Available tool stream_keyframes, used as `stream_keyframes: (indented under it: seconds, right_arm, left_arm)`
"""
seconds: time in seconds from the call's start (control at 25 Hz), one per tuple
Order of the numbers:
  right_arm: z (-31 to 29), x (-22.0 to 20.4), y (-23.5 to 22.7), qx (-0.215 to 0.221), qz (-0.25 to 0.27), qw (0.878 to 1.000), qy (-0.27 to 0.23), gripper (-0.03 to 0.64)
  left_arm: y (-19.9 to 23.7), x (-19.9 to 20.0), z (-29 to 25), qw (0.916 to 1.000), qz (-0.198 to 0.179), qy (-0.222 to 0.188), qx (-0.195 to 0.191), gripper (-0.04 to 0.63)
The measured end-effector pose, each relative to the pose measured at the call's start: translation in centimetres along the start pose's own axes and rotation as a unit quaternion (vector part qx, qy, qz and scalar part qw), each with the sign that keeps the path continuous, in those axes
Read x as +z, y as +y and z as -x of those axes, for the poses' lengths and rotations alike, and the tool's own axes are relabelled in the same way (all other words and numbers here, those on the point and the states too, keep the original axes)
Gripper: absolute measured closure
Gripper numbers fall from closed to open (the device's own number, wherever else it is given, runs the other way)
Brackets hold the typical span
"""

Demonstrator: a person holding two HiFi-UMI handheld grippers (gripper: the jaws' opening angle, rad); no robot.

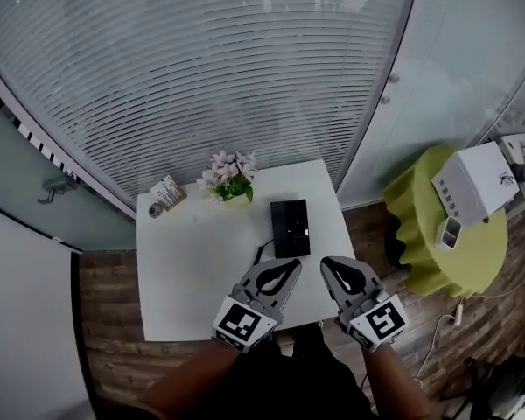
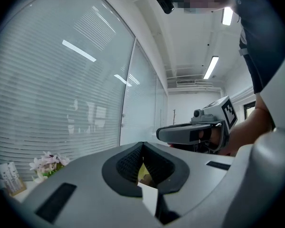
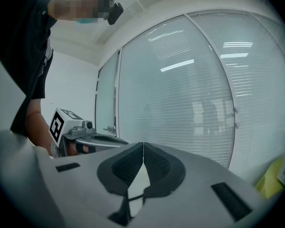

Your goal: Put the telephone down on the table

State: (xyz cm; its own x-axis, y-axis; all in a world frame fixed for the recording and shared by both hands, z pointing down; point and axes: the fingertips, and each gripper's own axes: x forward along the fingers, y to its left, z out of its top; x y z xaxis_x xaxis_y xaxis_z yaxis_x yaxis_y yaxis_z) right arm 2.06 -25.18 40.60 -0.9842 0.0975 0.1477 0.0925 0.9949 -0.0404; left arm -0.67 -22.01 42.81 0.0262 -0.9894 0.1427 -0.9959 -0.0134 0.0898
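Observation:
The black telephone (image 1: 290,227) lies flat on the white table (image 1: 192,269), right of the middle, with a thin dark cord at its near left corner. My left gripper (image 1: 294,265) hovers over the table's near edge just short of the telephone, shut, with nothing in it. My right gripper (image 1: 325,262) is beside it on the right, also shut and empty. In the left gripper view the left gripper (image 2: 142,147) has its pads pressed together, and the right gripper (image 2: 190,133) shows off to the right. The right gripper view shows the right gripper (image 3: 143,147) shut, and the left gripper (image 3: 88,139) at its left.
A pot of pink flowers (image 1: 230,179) and a small card stand (image 1: 167,194) sit at the table's far edge. A glass wall with blinds (image 1: 201,68) curves behind. To the right a round green-covered table (image 1: 429,252) carries a white box (image 1: 475,183).

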Motion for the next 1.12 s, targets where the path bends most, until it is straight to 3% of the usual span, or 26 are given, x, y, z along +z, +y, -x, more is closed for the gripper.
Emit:
stream_keyframes:
  seconds: [0.16, 0.32, 0.48, 0.8, 0.96, 1.12]
  right_arm:
    - [-1.7, -0.7, -1.7, 0.051, 0.002, 0.999, 0.003, 0.594]
    - [-2.7, -1.0, -3.6, 0.095, 0.011, 0.995, 0.008, 0.594]
    - [-3.3, -2.1, -5.4, 0.130, 0.003, 0.991, 0.016, 0.594]
    - [-4.2, -5.1, -7.6, 0.161, -0.017, 0.986, 0.031, 0.594]
    - [-5.3, -6.3, -8.2, 0.164, -0.026, 0.985, 0.040, 0.594]
    - [-6.8, -7.6, -8.2, 0.168, -0.024, 0.984, 0.045, 0.594]
  left_arm:
    - [1.2, 0.3, -1.0, 0.9989, -0.002, -0.012, 0.045, 0.588]
    - [1.4, 0.0, -2.6, 0.9965, -0.027, 0.011, 0.078, 0.588]
    - [2.3, -0.6, -3.8, 0.9923, -0.012, 0.022, 0.121, 0.588]
    - [3.4, -3.5, -6.2, 0.9837, 0.029, 0.031, 0.174, 0.588]
    - [4.5, -4.8, -6.4, 0.9803, 0.027, 0.054, 0.188, 0.588]
    - [5.9, -6.4, -6.6, 0.9801, 0.044, 0.047, 0.188, 0.588]
